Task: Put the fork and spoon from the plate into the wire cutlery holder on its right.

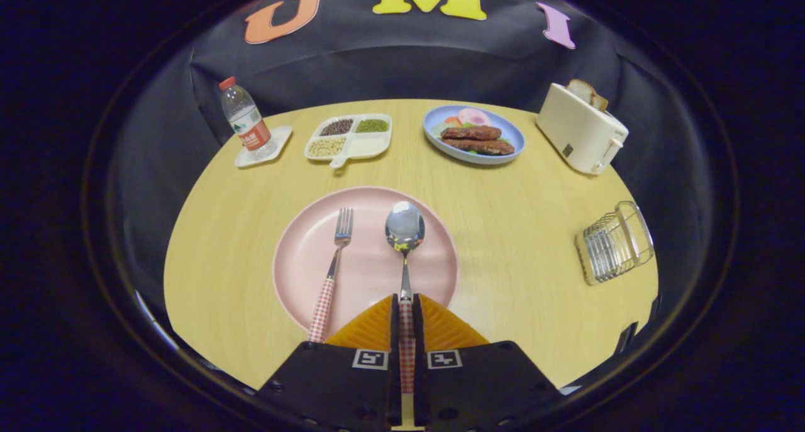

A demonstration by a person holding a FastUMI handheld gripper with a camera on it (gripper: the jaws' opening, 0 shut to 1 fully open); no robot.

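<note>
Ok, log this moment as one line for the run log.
gripper: shut on spoon handle | spoon: over pink plate | fork: on plate, left of spoon | wire cutlery holder: right, empty

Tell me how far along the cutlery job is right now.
Nothing is in the wire cutlery holder yet. In hand: the gripper is shut on the spoon, pinching its checked handle over the pink plate. Left: move the spoon over, then fetch the fork.
</note>
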